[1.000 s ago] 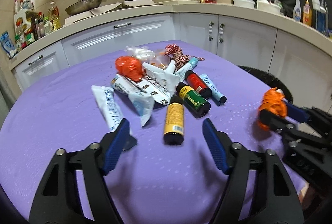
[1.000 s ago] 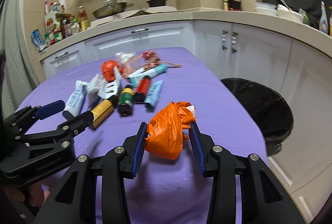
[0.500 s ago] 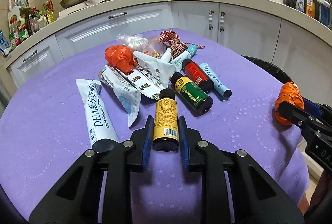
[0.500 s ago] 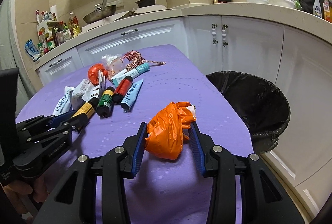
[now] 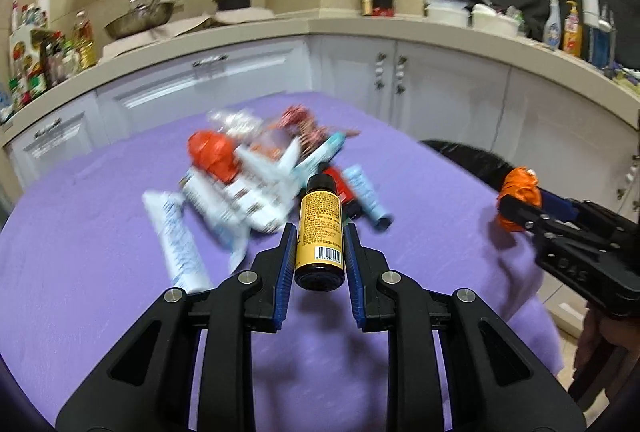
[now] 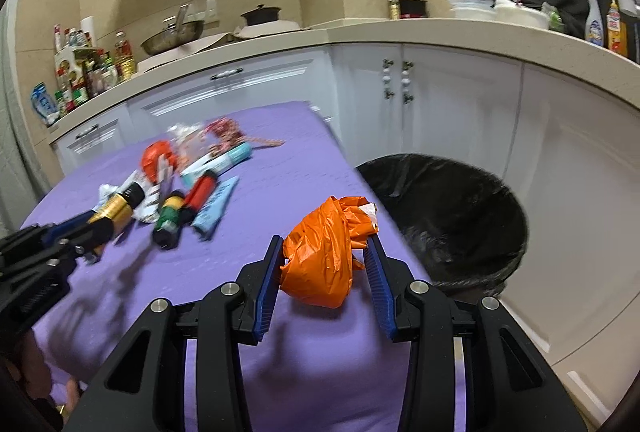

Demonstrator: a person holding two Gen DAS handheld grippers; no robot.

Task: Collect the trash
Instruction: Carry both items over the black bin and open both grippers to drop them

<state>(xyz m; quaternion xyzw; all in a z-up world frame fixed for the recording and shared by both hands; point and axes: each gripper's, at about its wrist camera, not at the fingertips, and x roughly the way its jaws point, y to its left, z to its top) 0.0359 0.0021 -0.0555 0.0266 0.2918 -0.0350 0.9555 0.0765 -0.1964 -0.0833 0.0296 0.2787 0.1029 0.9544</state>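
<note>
My left gripper [image 5: 319, 252] is shut on a yellow-labelled bottle [image 5: 320, 232] and holds it above the purple table [image 5: 100, 272]. The bottle also shows in the right wrist view [image 6: 116, 210]. My right gripper [image 6: 325, 264] is shut on a crumpled orange plastic bag [image 6: 326, 260], held near the table's right edge, close to the black-lined trash bin [image 6: 452, 216]. The bag also shows in the left wrist view [image 5: 520, 192]. A pile of trash [image 5: 248, 176] lies mid-table: tubes, wrappers, an orange bag, a red bottle [image 6: 200, 194] and a green bottle [image 6: 168, 220].
White kitchen cabinets [image 6: 420, 92] and a counter with pots and bottles curve around behind the table. The bin [image 5: 464, 156] stands on the floor between table and cabinets.
My left gripper closed on the yellow bottle and lifted it off the table. My right gripper carried the orange bag up and toward the bin.
</note>
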